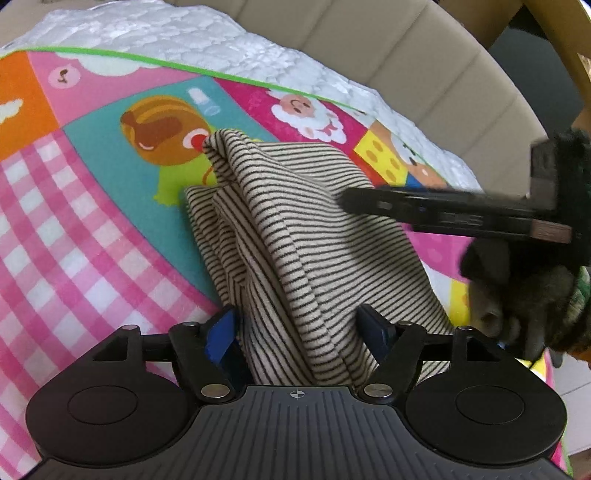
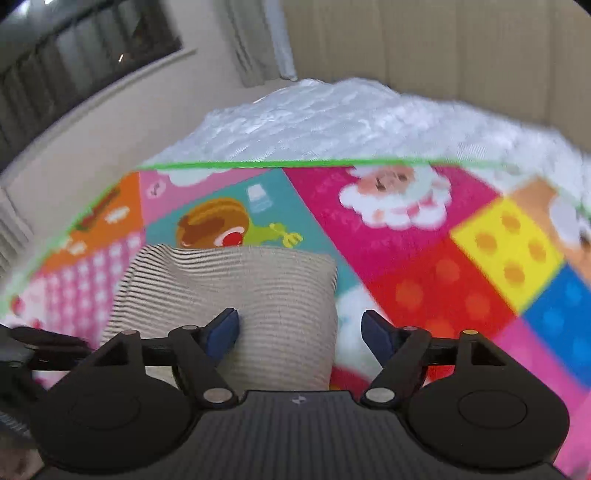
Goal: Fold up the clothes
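Left claw [image 1: 301, 328] spread around bunched striped garment [image 1: 288, 229], right claw [image 2: 300, 330] spread empty above it

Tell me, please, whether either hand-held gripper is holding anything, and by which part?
Neither grips: both are open. The left hand-held gripper straddles the bunched near end of the striped garment; the right hand-held gripper hangs over its edge.

Bed w/ white quilted cover [image 1: 155, 33] carries a bright cartoon play mat [image 1: 81, 192], green-edged, spread ahead of both grippers, & the striped garment [image 1: 295, 221] lies bunched on the mat, directly in front of the left gripper [image 1: 301, 330].
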Demonstrator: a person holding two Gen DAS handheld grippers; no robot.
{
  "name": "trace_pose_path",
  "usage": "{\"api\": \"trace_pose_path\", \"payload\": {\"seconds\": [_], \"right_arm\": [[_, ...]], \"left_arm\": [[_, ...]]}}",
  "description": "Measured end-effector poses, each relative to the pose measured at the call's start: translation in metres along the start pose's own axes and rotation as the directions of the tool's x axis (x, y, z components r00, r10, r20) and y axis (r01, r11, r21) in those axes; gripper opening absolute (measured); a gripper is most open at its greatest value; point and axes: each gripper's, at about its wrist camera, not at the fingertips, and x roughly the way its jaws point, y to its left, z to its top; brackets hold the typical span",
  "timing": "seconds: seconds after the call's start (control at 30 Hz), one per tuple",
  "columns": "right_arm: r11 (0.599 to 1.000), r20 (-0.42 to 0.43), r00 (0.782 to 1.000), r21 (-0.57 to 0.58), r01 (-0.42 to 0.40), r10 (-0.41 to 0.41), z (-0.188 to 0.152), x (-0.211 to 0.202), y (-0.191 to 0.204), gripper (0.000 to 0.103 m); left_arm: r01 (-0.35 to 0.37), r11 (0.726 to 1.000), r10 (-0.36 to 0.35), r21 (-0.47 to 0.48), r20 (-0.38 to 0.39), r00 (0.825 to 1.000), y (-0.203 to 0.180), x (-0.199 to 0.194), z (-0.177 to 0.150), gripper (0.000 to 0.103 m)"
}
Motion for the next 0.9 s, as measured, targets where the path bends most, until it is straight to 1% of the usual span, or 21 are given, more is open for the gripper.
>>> {"api": "trace_pose_path", "payload": {"seconds": [0.1,0.13,0.27,0.37,0.43,0.5,0.6,0.63,0.7,0.77,0.8,0.83,0.9], "right_arm": [[0.996,-0.048,0.997,0.065,-0.060,0.063,-0.015,-0.009,-0.013,0.084],[0.994,-0.062,0.995,0.081,-0.072,0.077,-0.019,-0.007,-0.016,0.086],[0.983,-0.114,0.985,0.143,-0.115,0.132,-0.032,0.001,-0.026,0.088],[0.983,-0.120,0.982,0.131,-0.128,0.144,-0.031,0.006,-0.025,0.088],[0.984,-0.123,0.981,0.118,-0.134,0.148,-0.033,0.009,-0.022,0.089],[0.985,-0.127,0.981,0.101,-0.136,0.149,-0.034,0.012,-0.017,0.092],[0.987,-0.131,0.980,0.075,-0.143,0.152,-0.033,0.016,-0.010,0.093],[0.986,-0.133,0.978,0.069,-0.153,0.161,-0.033,0.017,-0.008,0.091],[0.982,-0.140,0.973,0.060,-0.179,0.186,-0.033,0.019,-0.001,0.081],[0.981,-0.144,0.971,0.062,-0.183,0.191,-0.031,0.021,0.006,0.080],[0.979,-0.145,0.970,0.068,-0.190,0.198,-0.029,0.024,0.009,0.080],[0.976,-0.144,0.967,0.081,-0.201,0.211,-0.027,0.028,0.012,0.080],[0.968,-0.141,0.960,0.105,-0.226,0.240,-0.022,0.036,0.020,0.078]], "left_arm": [[0.015,1.000,-0.015,-0.007,-0.010,1.000,0.002,-0.004,-0.001,0.083],[0.020,1.000,-0.020,-0.005,-0.018,1.000,0.002,-0.003,-0.002,0.088],[0.032,0.999,-0.033,-0.017,-0.049,0.998,0.002,0.010,-0.006,0.089],[0.041,0.999,-0.042,-0.019,-0.056,0.998,-0.001,0.017,-0.008,0.092],[0.036,0.999,-0.036,-0.006,-0.059,0.998,-0.003,0.019,-0.007,0.093],[0.033,0.999,-0.034,-0.014,-0.057,0.998,-0.002,0.021,-0.007,0.093],[0.032,0.999,-0.033,-0.023,-0.053,0.998,0.000,0.022,-0.007,0.093],[0.033,0.999,-0.034,-0.021,-0.050,0.998,0.000,0.022,-0.008,0.093],[0.040,0.999,-0.041,-0.025,-0.043,0.998,0.002,0.020,-0.009,0.089],[0.055,0.997,-0.057,-0.045,-0.031,0.998,0.006,0.016,-0.011,0.079],[0.063,0.997,-0.064,-0.054,-0.025,0.998,0.009,0.014,-0.011,0.076],[0.067,0.994,-0.069,-0.091,-0.019,0.997,0.015,0.010,-0.011,0.072],[0.062,0.984,-0.064,-0.166,-0.003,0.998,0.031,0.000,-0.008,0.069]]}}
